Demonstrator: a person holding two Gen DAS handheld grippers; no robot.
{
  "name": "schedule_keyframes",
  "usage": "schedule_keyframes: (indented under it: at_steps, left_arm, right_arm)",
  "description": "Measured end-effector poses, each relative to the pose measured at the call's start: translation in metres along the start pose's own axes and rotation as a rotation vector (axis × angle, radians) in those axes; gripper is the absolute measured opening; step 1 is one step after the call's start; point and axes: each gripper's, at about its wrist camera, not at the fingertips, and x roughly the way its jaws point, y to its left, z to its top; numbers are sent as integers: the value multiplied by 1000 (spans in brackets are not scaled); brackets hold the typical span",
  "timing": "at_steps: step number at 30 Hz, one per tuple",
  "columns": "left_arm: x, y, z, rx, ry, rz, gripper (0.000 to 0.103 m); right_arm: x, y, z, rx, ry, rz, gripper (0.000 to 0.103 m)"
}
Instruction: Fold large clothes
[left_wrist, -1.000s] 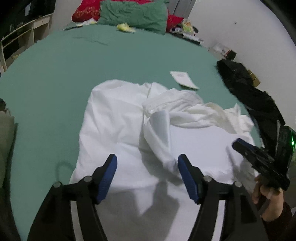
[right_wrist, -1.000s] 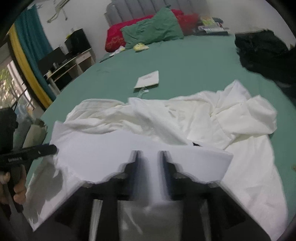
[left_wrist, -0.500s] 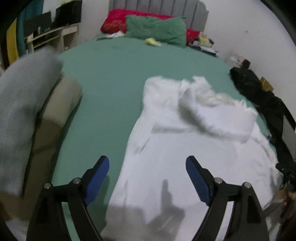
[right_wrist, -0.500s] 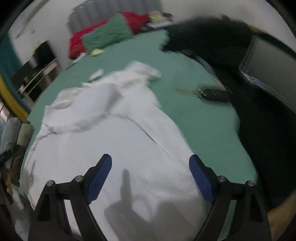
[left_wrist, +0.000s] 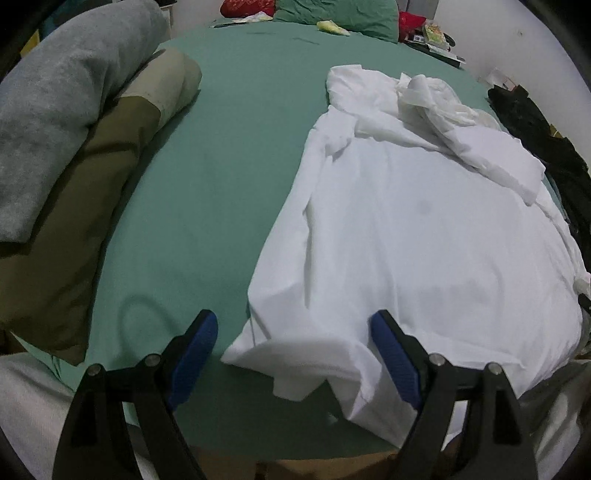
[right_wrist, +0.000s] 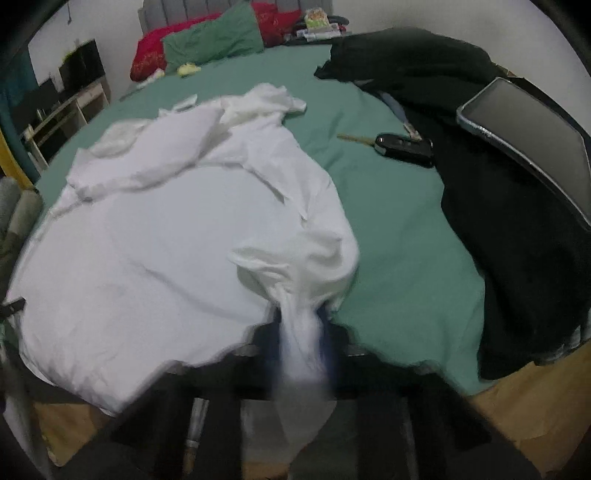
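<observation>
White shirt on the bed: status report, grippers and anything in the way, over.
Left gripper open at the near hem. Right gripper shut on the white shirt, corner bunched between its fingers. Car key and black garment lie right of it, apart.

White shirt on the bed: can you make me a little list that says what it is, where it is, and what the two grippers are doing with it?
thing: white shirt, spread out with a crumpled top
where: on the green bed sheet, hem at the near edge
left gripper: open, over the shirt's near corner, not holding it
right gripper: shut on a bunched bit of the shirt's edge
left side: folded grey and olive clothes
right side: black garment, car key, tablet
fold: not yet done
</observation>
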Motion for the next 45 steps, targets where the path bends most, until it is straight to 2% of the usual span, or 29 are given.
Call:
schedule_keyframes:
  at_steps: [2,5,8,9,10,15,19,27,33,38,41,45]
  left_arm:
    - [-1,2,-4,2,3,-15,84]
    - [-6,0,-9,22,-5,-6,73]
    - [-15,2,-13,9,-13,-9,34]
    - [-17,3,-15,-1,-12,-39,11]
    - [-19,4,-15,-9,-9,-58,8]
    - [-50,15,-19,-68,-62,-121,6]
    - [-84,20,-19,-87,-126,-168,6]
    - [-133,29,-9,-80,-209,-189,6]
    - [-160,40,-2,-105,-235,-221,6]
    - [-169,43,9,-102,-258,-235,6]
    - [-164,47,25,-122,-274,-249,6]
    - [-143,53,60,-205,-269,-300,6]
  right_arm:
    - [-15,-7,3,43,-61,49,3]
    - [-30,-19,4,141,-102,145,3]
    - [-37,-37,-1,290,-128,234,3]
    - [-40,-41,-5,320,-134,259,3]
    - [-42,-40,-7,328,-141,262,3]
    - [-66,-37,-8,342,-204,297,2]
    - [-97,-50,-12,395,-265,310,2]
    - [-127,-57,-19,404,-307,328,2]
    - [-156,-67,-21,425,-334,355,2]
    - [-161,-75,-16,463,-350,394,2]
    - [-150,-80,-1,503,-376,406,2]
    - [-131,-81,29,526,-408,412,2]
